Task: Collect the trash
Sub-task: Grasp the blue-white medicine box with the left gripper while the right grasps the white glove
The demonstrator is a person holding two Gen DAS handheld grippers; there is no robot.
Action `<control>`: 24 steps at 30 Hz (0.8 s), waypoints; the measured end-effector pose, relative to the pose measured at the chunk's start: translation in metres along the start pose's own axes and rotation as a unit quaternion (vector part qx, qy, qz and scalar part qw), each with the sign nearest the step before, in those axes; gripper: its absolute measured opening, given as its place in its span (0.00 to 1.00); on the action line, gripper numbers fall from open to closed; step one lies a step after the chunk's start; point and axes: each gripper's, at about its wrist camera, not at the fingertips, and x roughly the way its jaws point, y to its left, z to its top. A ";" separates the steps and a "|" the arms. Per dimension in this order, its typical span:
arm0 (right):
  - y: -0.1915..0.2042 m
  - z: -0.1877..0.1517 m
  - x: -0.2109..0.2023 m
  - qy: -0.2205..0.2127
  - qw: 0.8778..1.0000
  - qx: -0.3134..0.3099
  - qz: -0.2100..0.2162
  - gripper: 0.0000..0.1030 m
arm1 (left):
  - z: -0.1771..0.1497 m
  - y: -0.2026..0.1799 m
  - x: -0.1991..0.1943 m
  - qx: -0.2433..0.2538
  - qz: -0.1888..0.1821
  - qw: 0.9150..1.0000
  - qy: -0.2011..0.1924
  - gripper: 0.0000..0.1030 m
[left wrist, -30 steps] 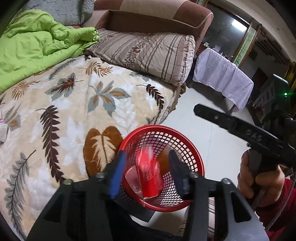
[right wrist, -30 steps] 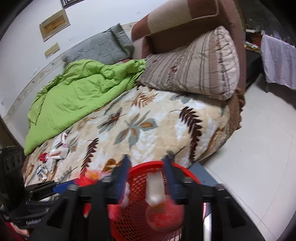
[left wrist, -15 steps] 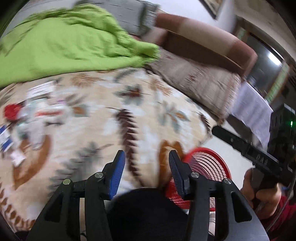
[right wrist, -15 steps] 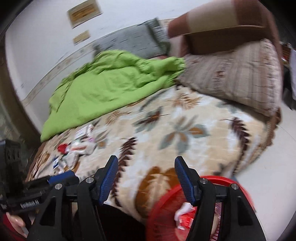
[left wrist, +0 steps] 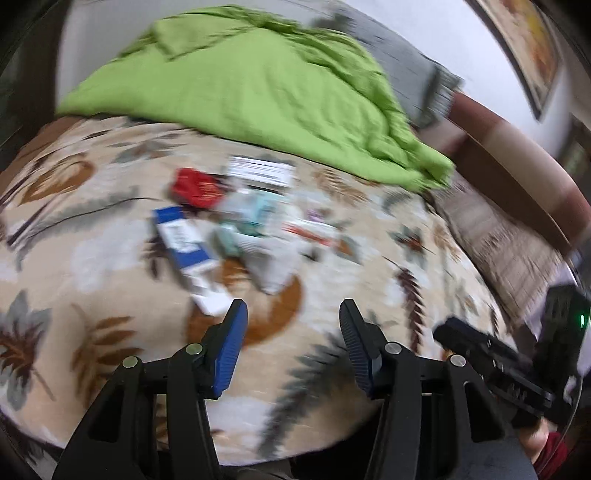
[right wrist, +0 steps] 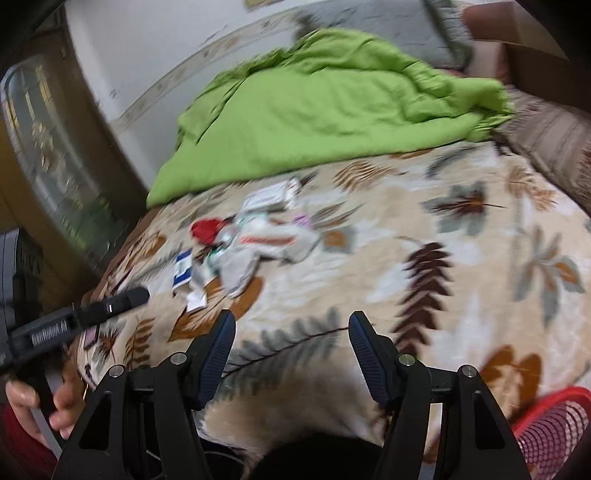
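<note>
A pile of trash lies on the leaf-patterned bed blanket [left wrist: 110, 258]: a red wrapper [left wrist: 195, 188], a blue and white box [left wrist: 181, 240], a white label box [left wrist: 260, 171] and pale crumpled wrappers [left wrist: 255, 229]. The pile also shows in the right wrist view [right wrist: 255, 240]. My left gripper [left wrist: 291, 321] is open and empty, hovering just short of the pile. My right gripper [right wrist: 291, 328] is open and empty, farther from the pile. The red mesh basket [right wrist: 554, 424] sits at the bed's edge, lower right of the right gripper.
A green quilt [left wrist: 240, 85] lies bunched behind the trash. A striped pillow [right wrist: 554, 147] and brown headboard [left wrist: 517, 158] are to the right. A grey pillow [right wrist: 388, 26] lies at the back. A dark cabinet [right wrist: 44, 147] stands left of the bed.
Both grippers have swung left from over the red basket to face the trash pile on the bed. The red and pale items dropped into the basket; both grippers are now empty.
</note>
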 end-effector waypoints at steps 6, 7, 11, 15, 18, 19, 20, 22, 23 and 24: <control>0.016 0.017 0.041 0.027 0.999 0.001 0.025 0.66 | 0.028 0.052 0.024 -0.074 0.059 0.996 0.002 0.57; 0.016 0.019 0.043 0.026 0.999 0.005 0.028 0.66 | 0.034 0.059 0.033 -0.087 0.070 0.994 0.008 0.57; 0.023 0.021 0.051 0.024 0.999 0.002 0.033 0.66 | 0.048 0.076 0.070 -0.112 0.094 0.988 0.038 0.57; 0.023 0.024 0.063 0.034 0.999 0.011 0.037 0.66 | 0.050 0.087 0.107 -0.118 0.135 0.982 0.061 0.57; 0.024 0.029 0.075 0.041 0.998 0.011 0.042 0.66 | 0.046 0.098 0.120 -0.131 0.129 0.981 0.064 0.46; 0.026 0.032 0.081 0.044 0.998 0.011 0.044 0.66 | 0.045 0.100 0.122 -0.131 0.125 0.981 0.064 0.42; 0.027 0.034 0.086 0.047 0.998 0.012 0.049 0.66 | 0.044 0.101 0.123 -0.130 0.122 0.982 0.063 0.37; 0.031 0.041 0.102 0.059 0.996 0.014 0.063 0.66 | 0.043 0.103 0.119 -0.129 0.117 0.983 0.054 0.37; 0.034 0.044 0.113 0.068 0.995 0.014 0.070 0.66 | 0.043 0.104 0.118 -0.127 0.117 0.984 0.051 0.36; 0.036 0.046 0.121 0.072 0.995 0.016 0.074 0.66 | 0.042 0.105 0.116 -0.128 0.117 0.984 0.048 0.36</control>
